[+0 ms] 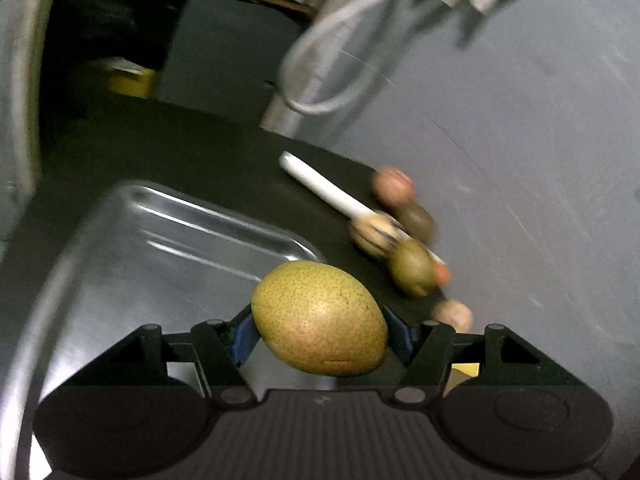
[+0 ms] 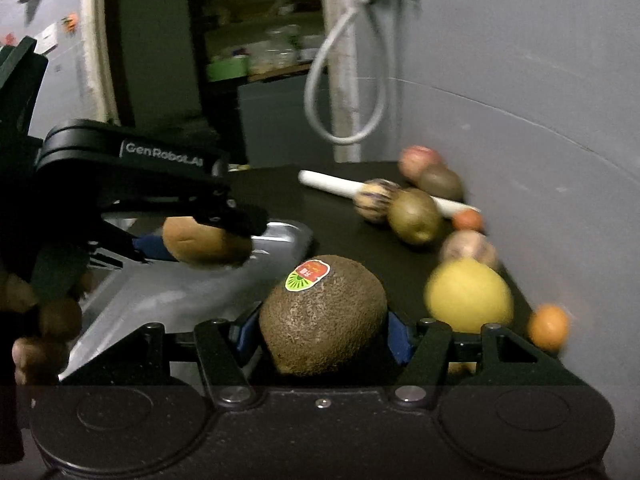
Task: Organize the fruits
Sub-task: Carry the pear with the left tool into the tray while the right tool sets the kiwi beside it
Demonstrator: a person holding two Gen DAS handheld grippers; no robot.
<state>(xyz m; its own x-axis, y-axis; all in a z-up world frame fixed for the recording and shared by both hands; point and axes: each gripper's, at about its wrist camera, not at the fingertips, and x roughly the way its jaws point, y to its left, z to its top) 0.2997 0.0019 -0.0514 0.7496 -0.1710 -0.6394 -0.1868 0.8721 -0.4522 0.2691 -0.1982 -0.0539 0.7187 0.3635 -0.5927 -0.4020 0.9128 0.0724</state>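
Note:
My left gripper is shut on a yellow-green speckled pear and holds it over the near right corner of a metal tray. In the right wrist view the left gripper shows at the left with the pear above the tray. My right gripper is shut on a brown kiwi with a red and green sticker, just right of the tray. Loose fruit lies at the right: a yellow lemon, an orange, a green-brown fruit and a striped fruit.
A white stick lies on the black table behind the fruit. A grey wall closes the right side. A post with a looped grey cable stands behind the table. More fruit lies far right in the left wrist view.

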